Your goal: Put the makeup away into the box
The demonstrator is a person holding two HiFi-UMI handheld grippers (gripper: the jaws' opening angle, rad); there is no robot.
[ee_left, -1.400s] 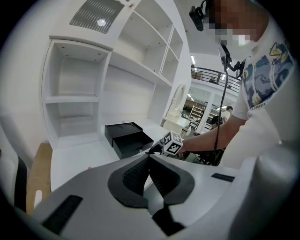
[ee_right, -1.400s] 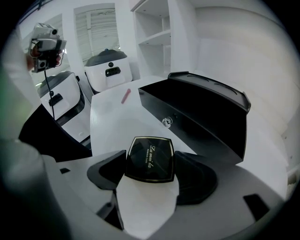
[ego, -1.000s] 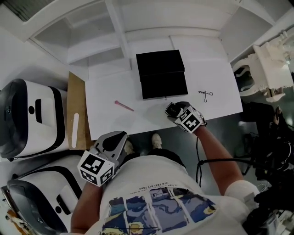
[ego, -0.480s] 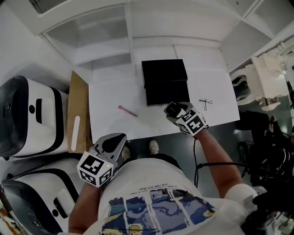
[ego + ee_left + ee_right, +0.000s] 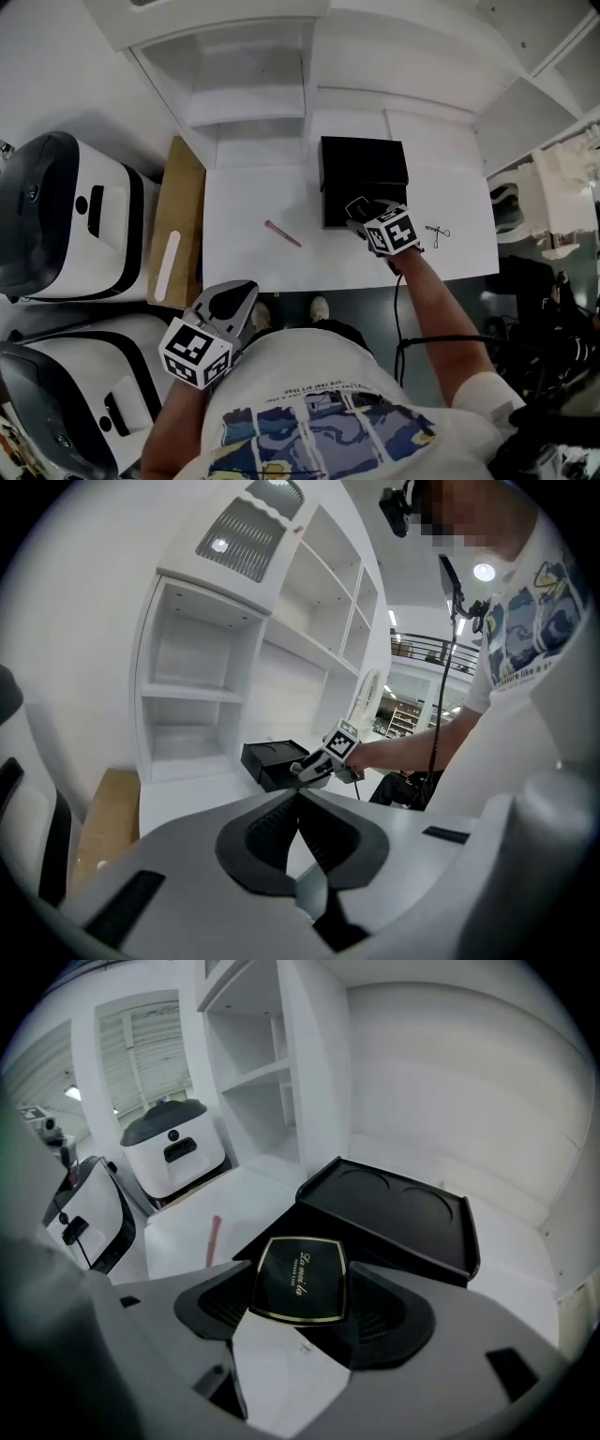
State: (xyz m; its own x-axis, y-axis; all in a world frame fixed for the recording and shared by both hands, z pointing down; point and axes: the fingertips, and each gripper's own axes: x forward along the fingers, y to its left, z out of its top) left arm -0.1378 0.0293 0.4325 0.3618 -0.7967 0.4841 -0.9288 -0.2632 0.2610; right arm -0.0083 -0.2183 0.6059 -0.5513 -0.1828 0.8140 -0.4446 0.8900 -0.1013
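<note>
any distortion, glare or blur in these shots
Head view: evenly lit and sharp, shelves bowing at the edges. Left gripper view: heavy fisheye with dark corners, a ceiling light blown out top right. Right gripper view: fisheye; the black compact in the right tool is crisp, gold lettering visible.

A white table stands before white open shelves. A brown wooden board lies along its left edge, over a dark floor.
</note>
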